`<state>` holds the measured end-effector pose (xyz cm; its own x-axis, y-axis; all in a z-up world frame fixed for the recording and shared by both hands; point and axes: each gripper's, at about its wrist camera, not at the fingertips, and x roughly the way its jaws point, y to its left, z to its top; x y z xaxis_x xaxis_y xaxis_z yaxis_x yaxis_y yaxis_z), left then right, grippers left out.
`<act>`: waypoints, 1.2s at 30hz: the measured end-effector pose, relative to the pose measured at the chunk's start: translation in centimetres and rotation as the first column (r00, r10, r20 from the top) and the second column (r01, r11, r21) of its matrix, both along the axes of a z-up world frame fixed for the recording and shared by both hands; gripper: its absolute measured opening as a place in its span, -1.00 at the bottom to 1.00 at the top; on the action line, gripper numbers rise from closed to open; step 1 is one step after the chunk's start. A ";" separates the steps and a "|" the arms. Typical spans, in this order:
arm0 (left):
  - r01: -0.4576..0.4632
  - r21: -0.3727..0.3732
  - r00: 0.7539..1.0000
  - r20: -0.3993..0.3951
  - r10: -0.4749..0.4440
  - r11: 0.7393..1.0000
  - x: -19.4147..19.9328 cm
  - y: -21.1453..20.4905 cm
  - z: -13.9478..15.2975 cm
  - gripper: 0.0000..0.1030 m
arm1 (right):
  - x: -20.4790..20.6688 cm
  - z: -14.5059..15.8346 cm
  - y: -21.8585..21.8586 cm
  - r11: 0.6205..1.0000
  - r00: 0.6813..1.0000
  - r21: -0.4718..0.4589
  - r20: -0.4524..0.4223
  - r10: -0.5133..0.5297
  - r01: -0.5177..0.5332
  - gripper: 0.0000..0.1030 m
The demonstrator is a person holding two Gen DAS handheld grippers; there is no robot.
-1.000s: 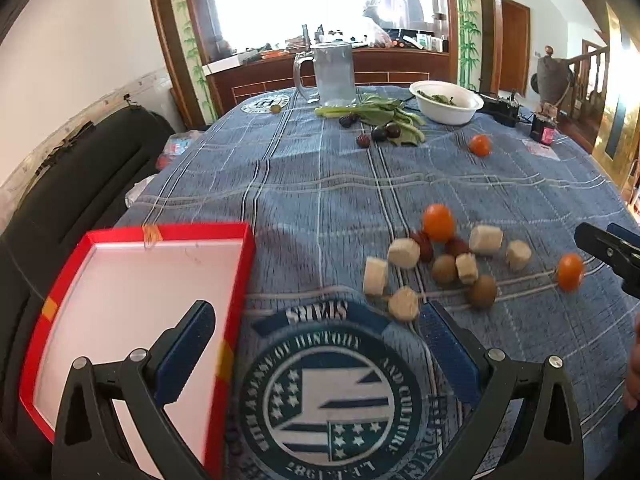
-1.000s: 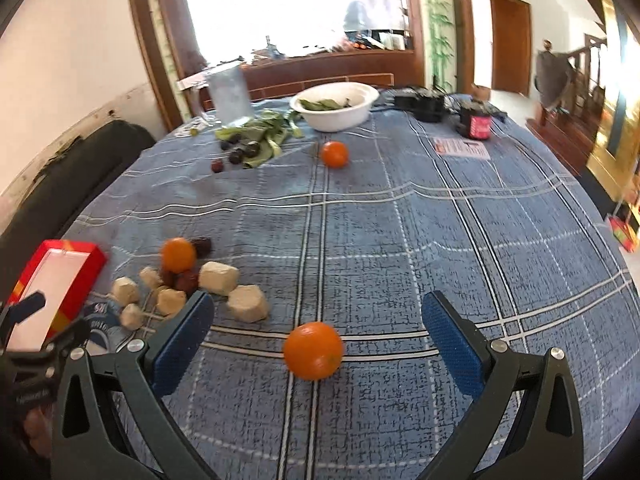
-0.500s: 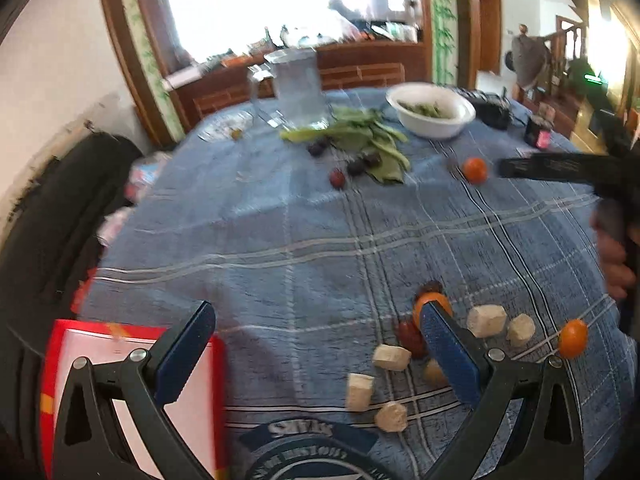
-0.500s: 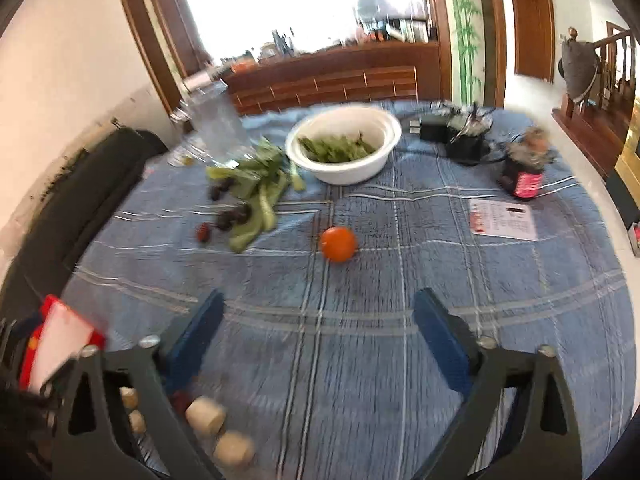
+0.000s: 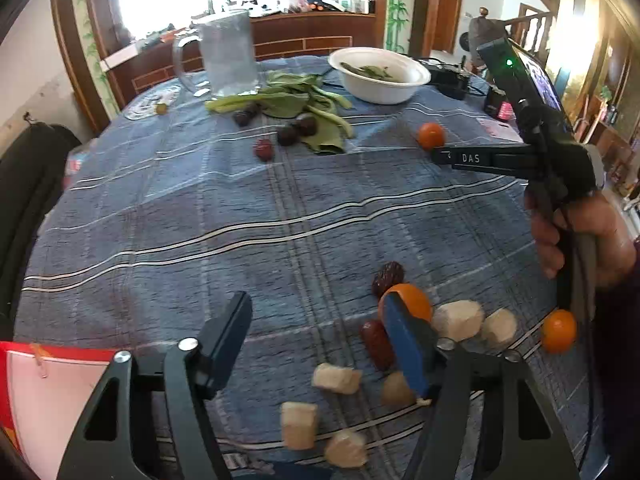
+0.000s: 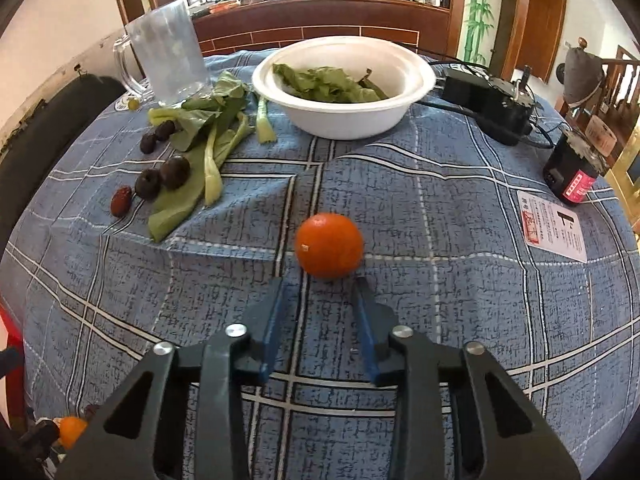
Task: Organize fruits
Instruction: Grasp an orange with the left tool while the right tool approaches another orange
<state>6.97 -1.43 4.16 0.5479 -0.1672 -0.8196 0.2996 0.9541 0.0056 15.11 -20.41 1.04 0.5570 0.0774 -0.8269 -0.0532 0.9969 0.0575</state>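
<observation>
Looking barely started: red tray (image 5: 60,376), left of the left claw (image 5: 320,340), shows no fruit, and fruit's scattered on the cloth. That claw's been closing, half-spread on nothing. Right claw (image 6: 320,308) tilts down, been narrowing, orange (image 6: 329,245) just past its tips, not gripped.

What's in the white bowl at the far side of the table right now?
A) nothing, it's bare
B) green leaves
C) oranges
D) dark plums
B: in the right wrist view the white bowl holds only green leaves; the nearest orange sits on the blue tablecloth just beyond the right gripper, and the dark plums lie among loose greens outside the bowl.
</observation>
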 end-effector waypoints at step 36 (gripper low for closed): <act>0.037 -0.112 0.996 0.091 -0.027 0.993 -6.0 1.9 3.3 -0.46 | -15.8 3.9 -1.7 0.930 0.990 0.345 0.102 0.096 -0.125 -0.93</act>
